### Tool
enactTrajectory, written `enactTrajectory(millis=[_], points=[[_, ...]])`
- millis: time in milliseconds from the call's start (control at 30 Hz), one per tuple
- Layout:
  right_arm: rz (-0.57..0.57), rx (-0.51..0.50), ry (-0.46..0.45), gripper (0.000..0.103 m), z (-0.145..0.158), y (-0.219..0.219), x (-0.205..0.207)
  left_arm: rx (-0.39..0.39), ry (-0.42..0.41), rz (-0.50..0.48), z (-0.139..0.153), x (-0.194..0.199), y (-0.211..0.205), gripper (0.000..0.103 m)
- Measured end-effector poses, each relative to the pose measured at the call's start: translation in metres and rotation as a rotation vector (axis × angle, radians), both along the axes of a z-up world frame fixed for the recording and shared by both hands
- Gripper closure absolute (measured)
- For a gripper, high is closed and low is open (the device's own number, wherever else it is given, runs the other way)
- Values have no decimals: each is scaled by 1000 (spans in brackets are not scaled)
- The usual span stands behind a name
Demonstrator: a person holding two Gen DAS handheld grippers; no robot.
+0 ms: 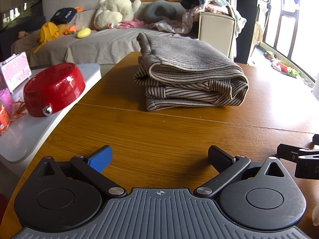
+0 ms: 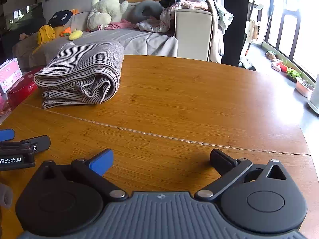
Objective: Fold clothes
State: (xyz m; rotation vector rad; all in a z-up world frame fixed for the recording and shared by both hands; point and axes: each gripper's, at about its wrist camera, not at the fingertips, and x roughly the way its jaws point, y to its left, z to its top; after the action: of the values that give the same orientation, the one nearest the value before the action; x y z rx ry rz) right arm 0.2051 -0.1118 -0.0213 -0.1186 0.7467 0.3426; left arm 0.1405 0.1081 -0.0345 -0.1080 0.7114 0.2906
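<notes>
Hovering low and level over the wooden table [image 1: 159, 137], left gripper [image 1: 159, 157] and right gripper [image 2: 161, 159] sit side by side, both with fingers spread wide and holding nothing, well short of the folded striped garment [image 1: 189, 73]. That garment lies stacked further up the table, ahead of the left gripper. Readable text: "Robot.AI" on the left gripper's side in the right wrist view.
</notes>
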Motion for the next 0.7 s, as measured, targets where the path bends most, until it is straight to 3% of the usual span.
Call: enactTrajectory(millis=[700], points=[[-4, 0, 1, 0, 1, -1, 0, -1, -1, 0, -1, -1, 0, 0]])
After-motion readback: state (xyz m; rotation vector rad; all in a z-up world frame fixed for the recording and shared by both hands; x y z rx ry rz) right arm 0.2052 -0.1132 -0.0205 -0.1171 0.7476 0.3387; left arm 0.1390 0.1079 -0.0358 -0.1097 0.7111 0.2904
